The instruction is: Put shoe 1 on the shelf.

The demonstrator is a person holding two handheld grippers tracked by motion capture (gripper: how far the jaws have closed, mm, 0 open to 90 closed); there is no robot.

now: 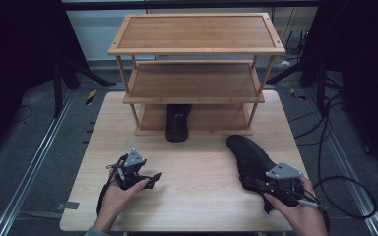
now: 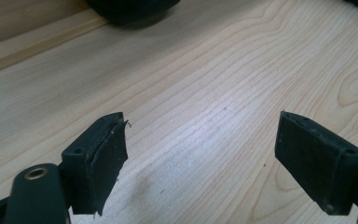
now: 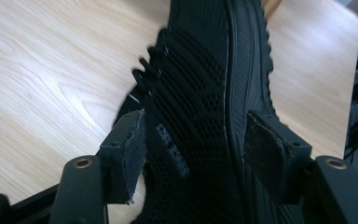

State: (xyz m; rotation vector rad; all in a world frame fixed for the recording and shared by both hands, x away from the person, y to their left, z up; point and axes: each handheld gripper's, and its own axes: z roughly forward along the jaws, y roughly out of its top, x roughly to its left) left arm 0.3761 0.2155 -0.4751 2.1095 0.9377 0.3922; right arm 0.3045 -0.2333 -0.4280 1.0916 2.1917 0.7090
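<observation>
A black mesh shoe (image 1: 248,155) lies on the wooden table (image 1: 197,201) at the right, toe pointing away. My right gripper (image 1: 256,184) holds its heel end; in the right gripper view the shoe (image 3: 200,70) fills the gap of the gripper (image 3: 196,140), one pad on the mesh side and the other on the sole edge. A second black shoe (image 1: 178,122) stands on the bottom shelf of the bamboo rack (image 1: 197,32), its toe over the front edge. My left gripper (image 1: 155,178) hovers low at the table's left front, open (image 2: 200,135) with bare wood between its pads.
The three-tier rack occupies the back half of the table; its top and middle shelves carry nothing. The second shoe (image 2: 130,9) shows as a dark shape at the top of the left gripper view. Cables trail on the floor at the right (image 1: 344,191).
</observation>
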